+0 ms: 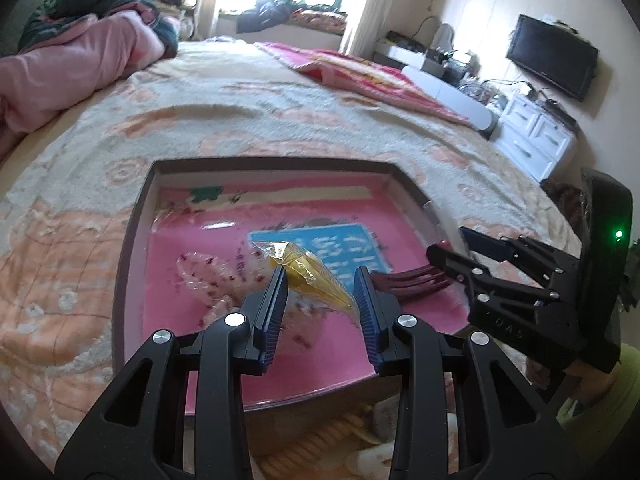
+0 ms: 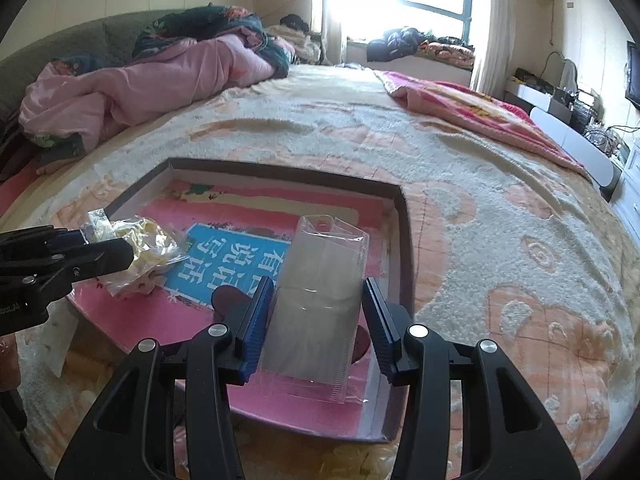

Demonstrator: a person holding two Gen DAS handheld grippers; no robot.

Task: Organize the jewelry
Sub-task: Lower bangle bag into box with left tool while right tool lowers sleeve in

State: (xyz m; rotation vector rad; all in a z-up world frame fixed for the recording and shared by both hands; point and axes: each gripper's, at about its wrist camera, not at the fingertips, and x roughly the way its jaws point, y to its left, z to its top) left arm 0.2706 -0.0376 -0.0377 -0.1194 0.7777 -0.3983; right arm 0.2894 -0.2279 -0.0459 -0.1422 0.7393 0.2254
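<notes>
A: State the jaws.

B: The left gripper [image 1: 320, 270] has its jaws partly closed and clamped on a yellow pouch [image 1: 308, 268]. The right gripper [image 2: 318, 280] has its jaws set wider, one pad on each long edge of a clear bag [image 2: 320, 280]. Whether those pads press on the bag cannot be told.

A: Describe the two items.

B: The yellow pouch is crinkled film with yellow contents, pinched at one end. It hangs over the near left part of the tray [image 1: 272, 165]. The clear bag is a flat, transparent rectangle with a seam along one side. It sits over the near right part of the tray.

A: What does each view add?

B: The left wrist view shows a second clear bag with reddish-purple specks [image 1: 208, 276] lying in the tray, and a dark red item [image 1: 412, 284] just below the right gripper. It does not show the clear bag between the right jaws. The right wrist view shows that bag plainly, and shows the yellow pouch sticking out past the left gripper's tips. It also shows the blue label [image 2: 232, 260] on the pink tray floor.

A: Edges and room?

B: The tray has a low dark rim on all sides and rests on the bed [image 1: 280, 120]. Open blanket lies beyond the far rim and to the right. A pink quilt [image 2: 140, 88] and a red blanket [image 1: 360, 72] lie well apart from the tray.
</notes>
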